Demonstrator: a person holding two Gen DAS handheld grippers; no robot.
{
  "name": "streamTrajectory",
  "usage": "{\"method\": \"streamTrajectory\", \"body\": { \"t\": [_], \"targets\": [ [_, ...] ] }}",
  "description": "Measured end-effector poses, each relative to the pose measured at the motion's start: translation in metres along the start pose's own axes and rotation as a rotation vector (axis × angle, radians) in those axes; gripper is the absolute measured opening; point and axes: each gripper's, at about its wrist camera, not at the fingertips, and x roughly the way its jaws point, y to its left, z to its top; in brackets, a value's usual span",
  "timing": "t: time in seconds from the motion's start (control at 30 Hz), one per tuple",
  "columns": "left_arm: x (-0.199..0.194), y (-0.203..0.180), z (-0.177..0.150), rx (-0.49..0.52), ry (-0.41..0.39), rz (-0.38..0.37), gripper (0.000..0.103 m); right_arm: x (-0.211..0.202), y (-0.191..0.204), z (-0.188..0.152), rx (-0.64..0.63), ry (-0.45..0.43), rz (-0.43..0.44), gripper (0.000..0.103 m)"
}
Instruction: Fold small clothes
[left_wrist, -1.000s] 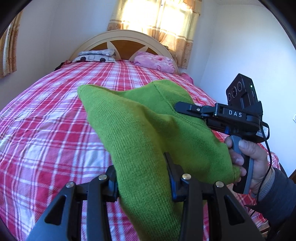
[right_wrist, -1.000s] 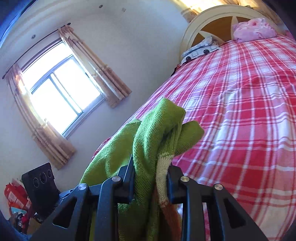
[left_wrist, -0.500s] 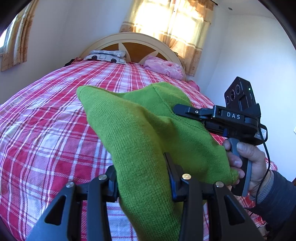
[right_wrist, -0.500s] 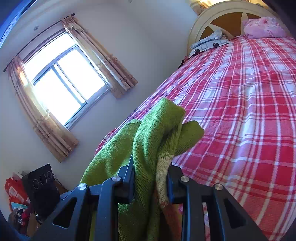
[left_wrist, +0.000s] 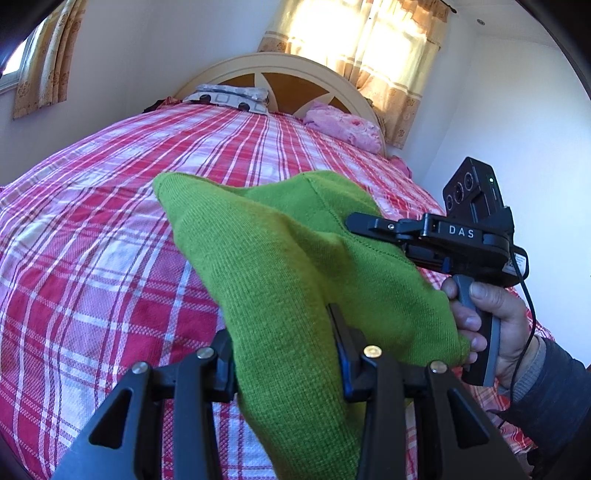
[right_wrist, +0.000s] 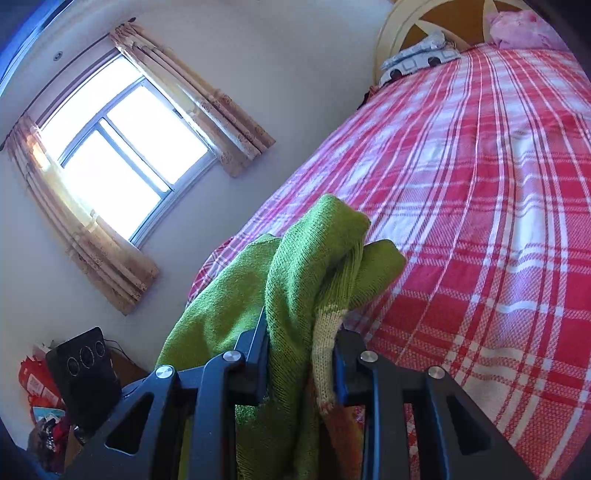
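A small green knit garment (left_wrist: 280, 266) hangs in the air above the red plaid bed (left_wrist: 92, 258), stretched between both grippers. My left gripper (left_wrist: 284, 347) is shut on its near edge. My right gripper (left_wrist: 354, 221) comes in from the right in the left wrist view and pinches the far edge. In the right wrist view my right gripper (right_wrist: 301, 343) is shut on a bunched fold of the green garment (right_wrist: 306, 258), with a pale cream knit strip showing inside the fold. The garment's lower part drops out of view.
The bed (right_wrist: 480, 221) fills most of both views. A patterned pillow (left_wrist: 229, 98) and a pink bundle (left_wrist: 343, 125) lie by the cream headboard (left_wrist: 280, 70). A curtained window (right_wrist: 118, 158) is on the side wall. The left gripper's black body (right_wrist: 85, 369) shows low left.
Both grippers have lifted and tilted upward with the garment; the bed sits lower in view and more wall and window show. The grips have not changed.
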Motion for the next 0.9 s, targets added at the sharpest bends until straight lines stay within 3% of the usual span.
{"method": "streamTrajectory", "body": {
  "t": [0.5,0.67,0.73,0.83,0.87,0.9],
  "targets": [
    [0.010,0.028,-0.027,-0.044,0.044,-0.030,0.045,0.019,-0.017,-0.015,0.030,0.050,-0.057,0.028],
    [0.004,0.028,-0.027,-0.051,0.059,-0.019,0.052,0.025,-0.020,-0.017,0.036,0.058,-0.104,0.030],
    [-0.005,0.024,-0.022,-0.037,0.072,0.018,0.056,0.024,-0.021,-0.016,0.036,0.054,-0.123,0.032],
    [-0.024,0.021,-0.014,-0.003,0.033,0.051,0.057,0.013,-0.016,-0.014,0.027,0.027,-0.154,0.036],
    [-0.032,0.021,-0.011,-0.002,0.004,0.062,0.060,0.007,-0.014,-0.013,0.028,0.011,-0.162,0.037],
    [-0.035,0.022,-0.009,-0.007,-0.017,0.077,0.071,0.000,-0.010,-0.012,0.022,-0.014,-0.173,0.037]
  ]
}}
